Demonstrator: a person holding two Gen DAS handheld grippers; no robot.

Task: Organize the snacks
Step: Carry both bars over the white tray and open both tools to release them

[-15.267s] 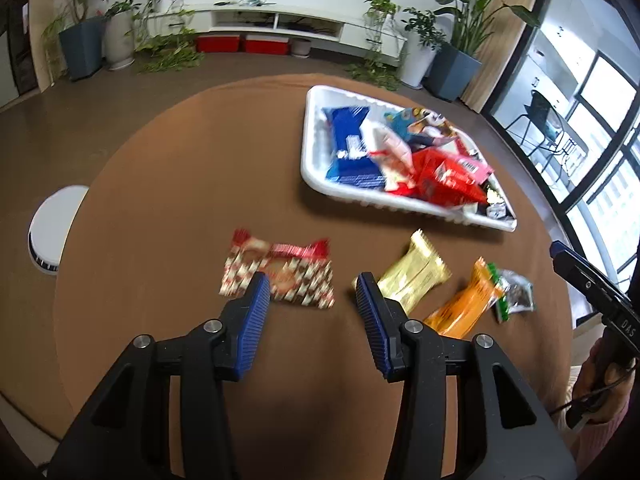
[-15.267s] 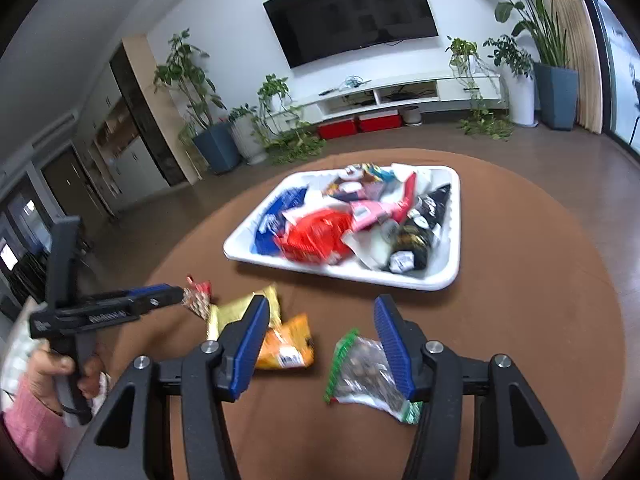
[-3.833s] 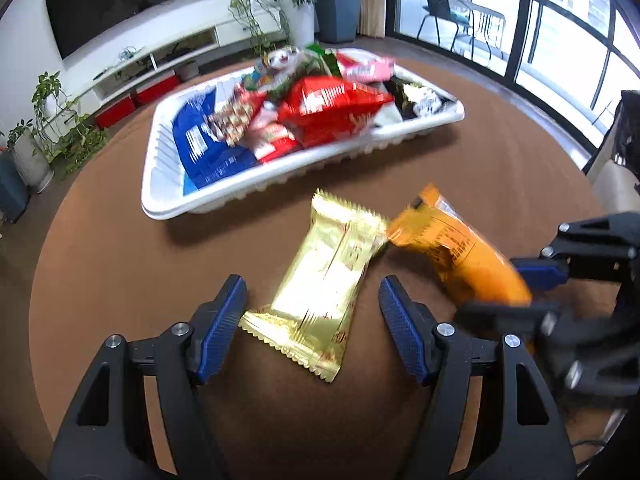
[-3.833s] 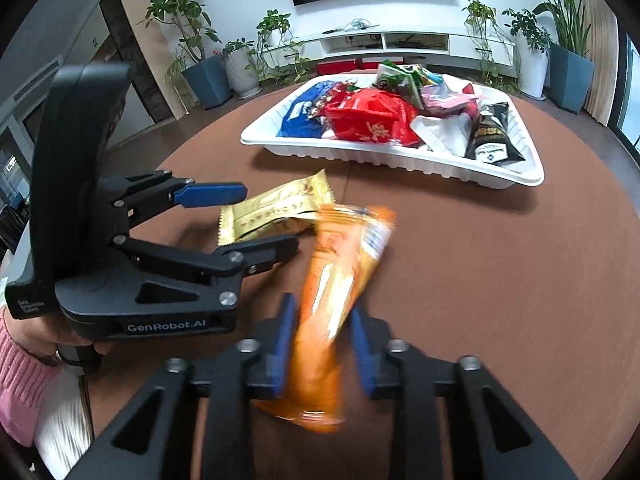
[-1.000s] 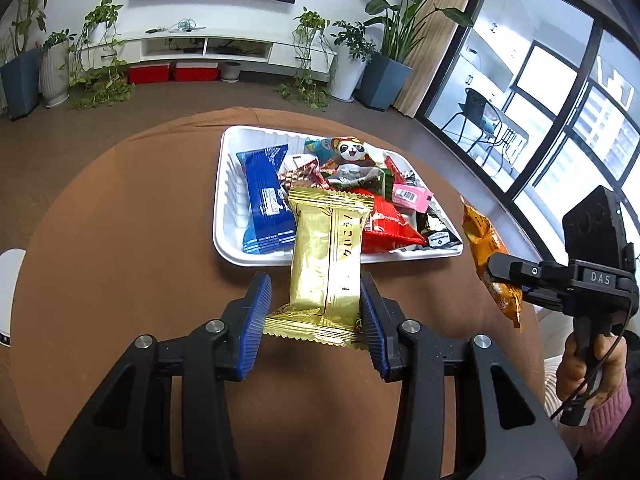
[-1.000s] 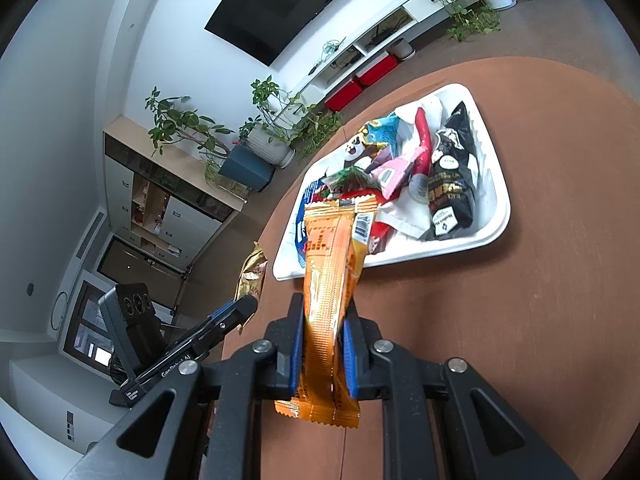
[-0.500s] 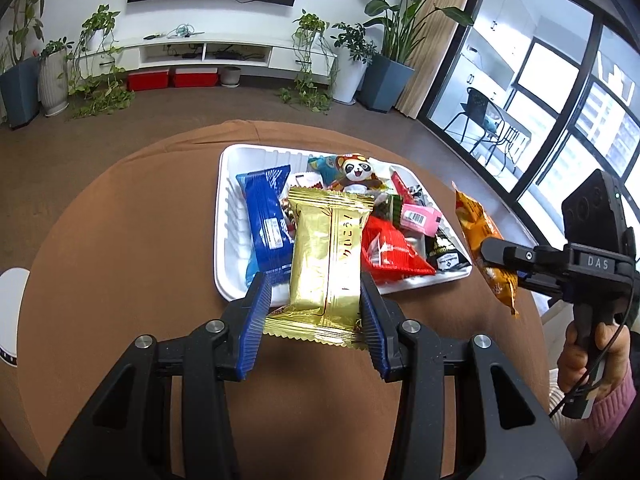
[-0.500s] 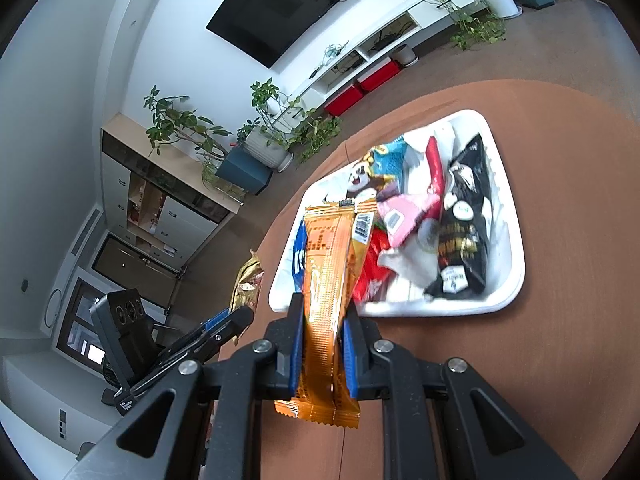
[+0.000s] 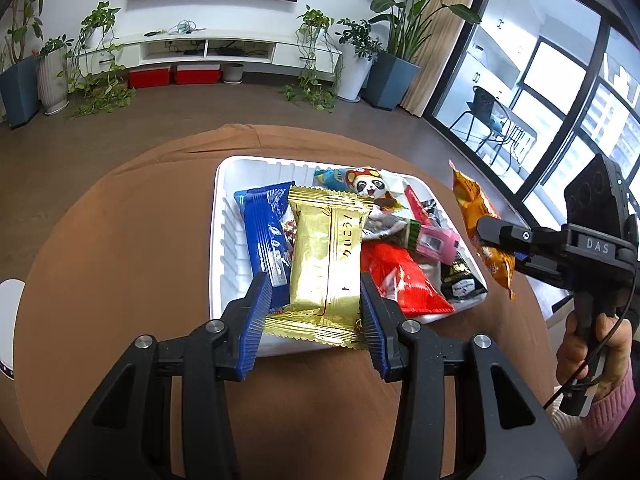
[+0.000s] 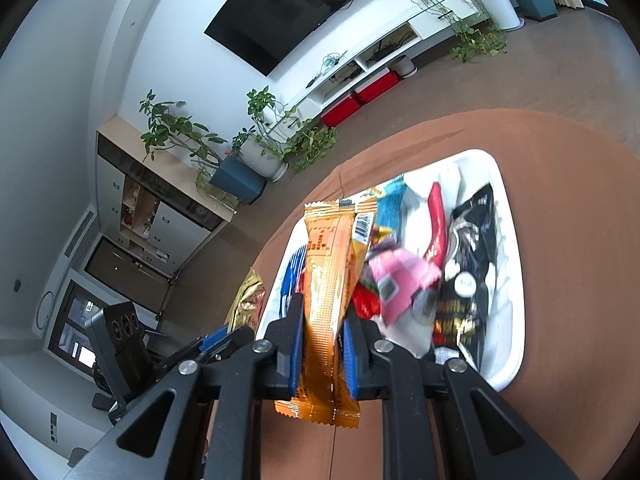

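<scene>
My left gripper is shut on a gold snack packet and holds it above the near edge of the white tray. The tray holds several snack packs, among them a blue one and a red one. My right gripper is shut on an orange snack packet and holds it in the air beside the tray. In the left wrist view the right gripper and its orange packet hang at the tray's right side.
The tray rests on a round brown table. A white round object lies on the floor at the left. Potted plants and a TV cabinet stand far behind. Large windows lie to the right.
Both grippers have moved closer to the tray with their packets. The gold packet now hangs over the tray's near edge; the orange packet has come nearer the tray's right side.
</scene>
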